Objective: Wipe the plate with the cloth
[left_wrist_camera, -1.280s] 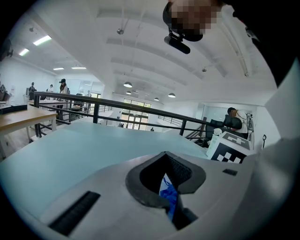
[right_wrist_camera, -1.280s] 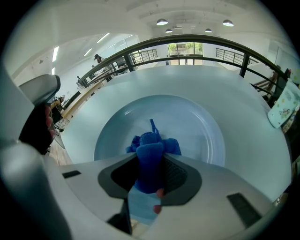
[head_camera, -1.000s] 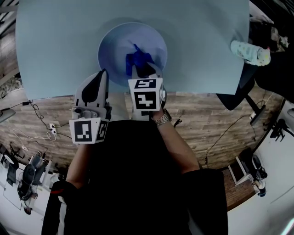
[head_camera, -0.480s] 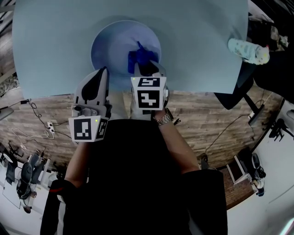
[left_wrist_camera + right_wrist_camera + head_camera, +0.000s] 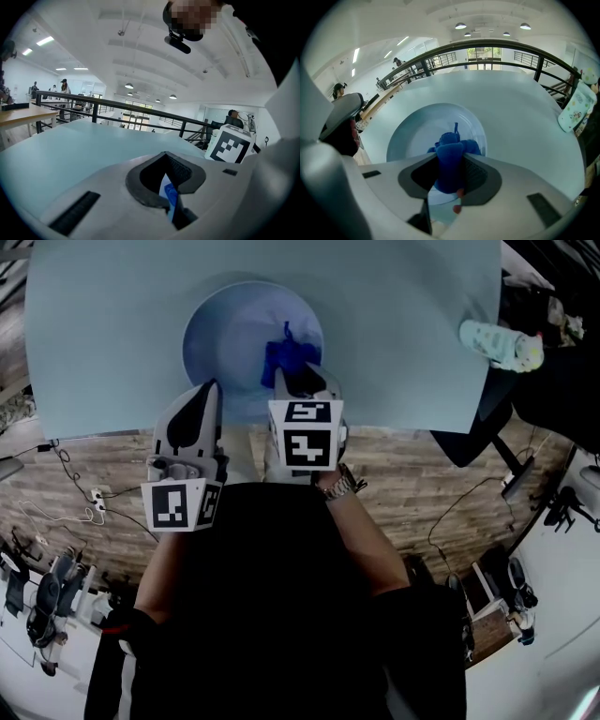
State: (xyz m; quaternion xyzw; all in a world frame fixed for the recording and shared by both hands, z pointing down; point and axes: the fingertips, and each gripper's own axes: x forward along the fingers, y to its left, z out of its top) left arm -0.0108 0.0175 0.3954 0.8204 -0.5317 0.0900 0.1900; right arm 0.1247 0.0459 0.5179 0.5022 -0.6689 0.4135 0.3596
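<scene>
A: Entry one, the right gripper (image 5: 451, 180). What is it doing?

B: Its jaws are pressing in on a bunched blue cloth (image 5: 450, 157). The cloth is filling the gap between them and bulging out past the tips.

A: Where is the cloth sitting from that gripper?

B: Straight ahead of the tips, hanging over the inside of the plate (image 5: 412, 129), on the part nearest the gripper. A thin strand is sticking up at its far end.

A: Entry two, the left gripper (image 5: 208, 392)?

B: It is sitting just to the left of the right gripper, apart from it. Its jaws are resting together, leaving only a sliver of a gap and gripping nothing. In the head view its tip is pointing over the plate's near left rim.

A: Entry three, the surface?

B: A pale blue table (image 5: 412, 306) is carrying the plate, spreading out ahead of both grippers.

A: Anything else?

B: A pale patterned packet (image 5: 497, 344) is lying well off to the right of the right gripper, at the table's edge.
</scene>
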